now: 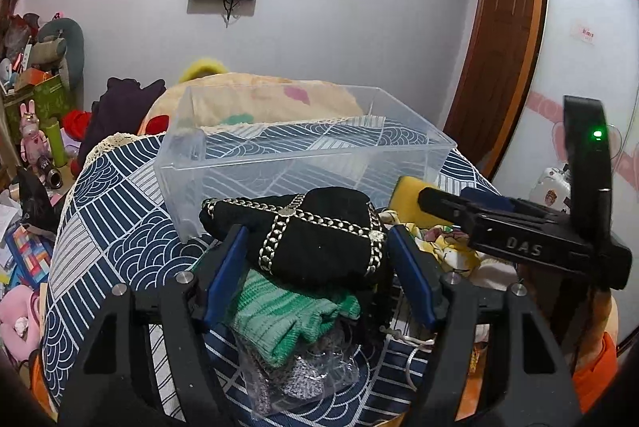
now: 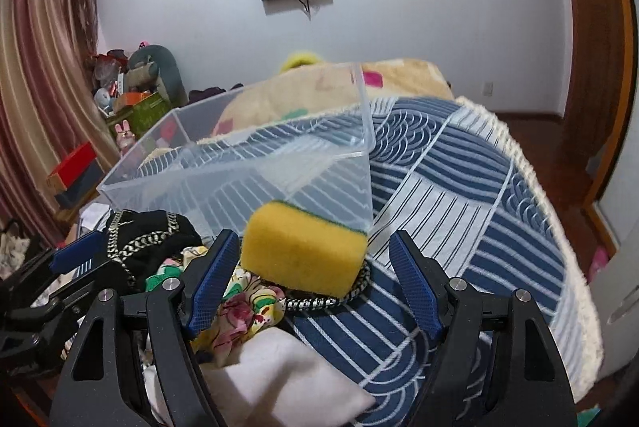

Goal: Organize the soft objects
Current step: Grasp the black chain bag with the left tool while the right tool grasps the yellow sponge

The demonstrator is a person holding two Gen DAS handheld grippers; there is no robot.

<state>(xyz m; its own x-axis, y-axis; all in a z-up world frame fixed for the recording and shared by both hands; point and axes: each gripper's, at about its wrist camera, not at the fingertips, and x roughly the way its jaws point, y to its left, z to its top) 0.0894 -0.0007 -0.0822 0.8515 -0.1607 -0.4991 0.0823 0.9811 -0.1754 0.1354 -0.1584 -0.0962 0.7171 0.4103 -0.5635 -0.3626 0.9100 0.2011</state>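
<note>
A clear plastic bin [image 1: 223, 183] stands empty on the blue-and-white patterned cloth [image 1: 104, 211]; it also shows in the right wrist view [image 2: 191, 183]. My left gripper [image 1: 313, 251] is open, its blue fingers on either side of a black knitted item with a silver chain [image 1: 319, 247], which lies on a green knit piece [image 1: 279, 319]. My right gripper [image 2: 315, 267] is open around a yellow sponge [image 2: 303, 251] beside the bin's near corner. The black item shows at the left of the right wrist view [image 2: 151, 239].
A floral cloth [image 2: 239, 311], a white soft piece [image 2: 287, 379] and a braided cord [image 2: 319, 303] lie near the sponge. A clear plastic bag [image 1: 303, 375] lies under the green knit. A beige blanket [image 1: 255, 95] is behind the bin. Cluttered toys and boxes [image 1: 36, 95] stand at left.
</note>
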